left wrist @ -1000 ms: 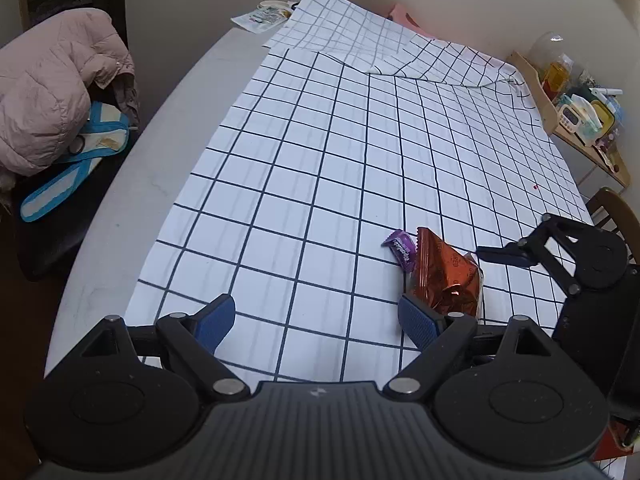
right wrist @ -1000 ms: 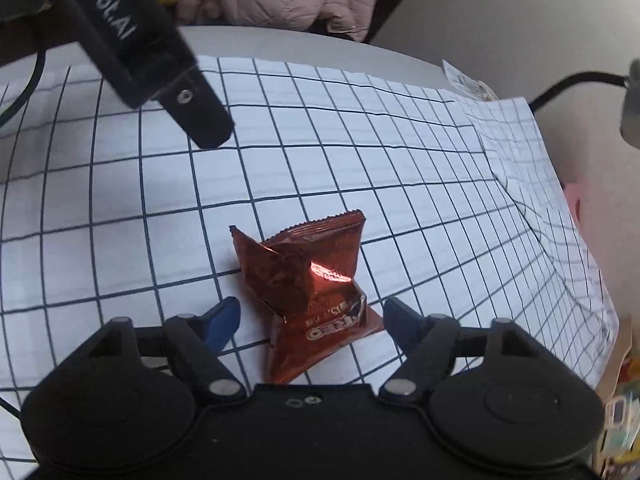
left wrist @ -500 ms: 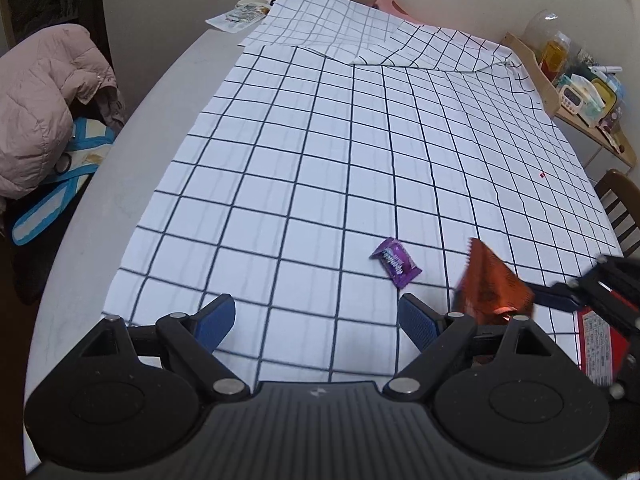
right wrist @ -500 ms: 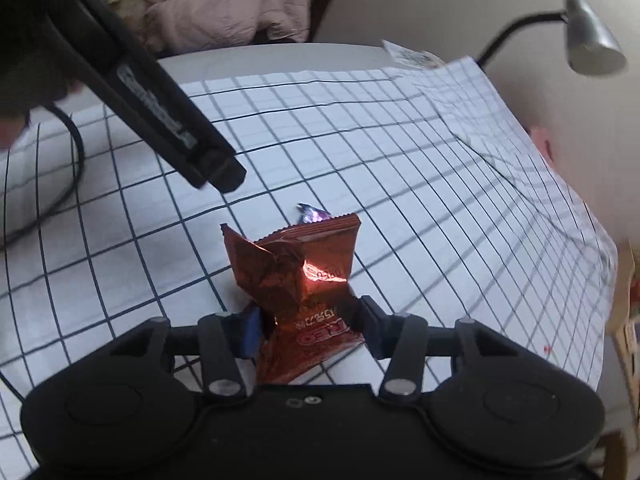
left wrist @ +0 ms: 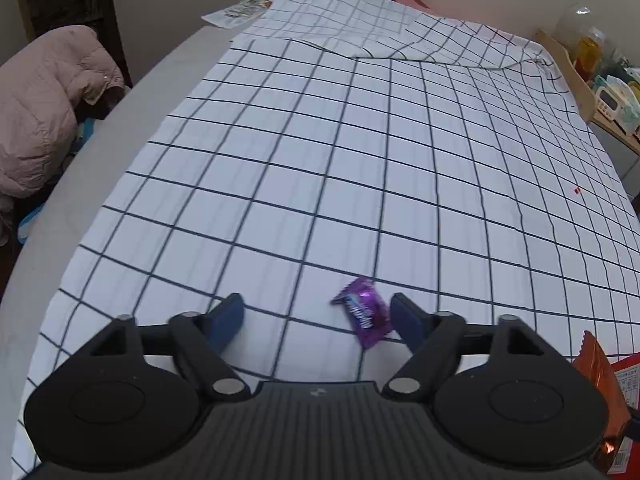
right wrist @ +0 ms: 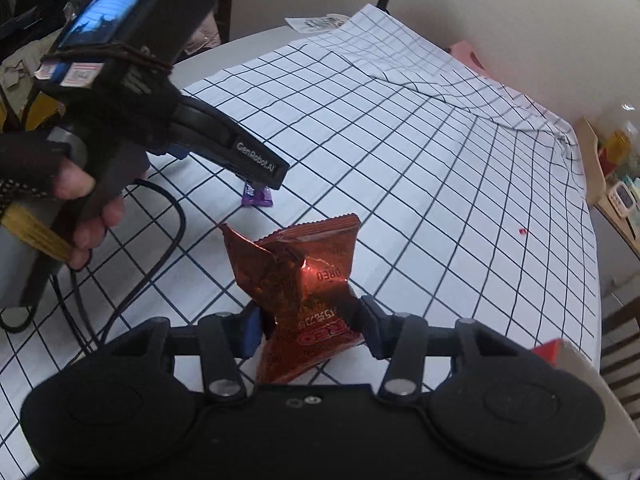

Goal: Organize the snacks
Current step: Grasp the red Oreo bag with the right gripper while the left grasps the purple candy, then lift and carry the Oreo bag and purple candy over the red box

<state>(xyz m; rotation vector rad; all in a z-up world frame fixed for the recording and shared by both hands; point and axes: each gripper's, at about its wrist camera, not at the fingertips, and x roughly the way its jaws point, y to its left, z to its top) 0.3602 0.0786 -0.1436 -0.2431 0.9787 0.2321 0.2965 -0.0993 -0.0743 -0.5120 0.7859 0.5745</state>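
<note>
The right gripper (right wrist: pixel 310 326) has its fingers clamped on the lower part of a crumpled orange snack packet (right wrist: pixel 298 276), which stands up between them above the checked cloth (right wrist: pixel 420 168) that covers the table (left wrist: pixel 80 220). The left gripper (left wrist: pixel 318 316) hangs low over the cloth with its fingers spread wide and nothing between them; a small purple candy (left wrist: pixel 364 314) lies on the cloth in that gap, close against the inner side of the right-hand finger and well clear of the other. A red box corner (right wrist: pixel 550 350) shows at the table's near edge beside the right gripper (possibly where the snacks go, though too little of it is visible to be sure). The main risk sits with the candy: it is off-centre in the gap, so closing from here could have one finger shove it sideways before the other arrives, and the slick wrapper could skate out or twist. The thin cloth might also bunch if the tips drag. On the right, the grip is on loose foil, so a quick swing could let the packet slip.
</note>
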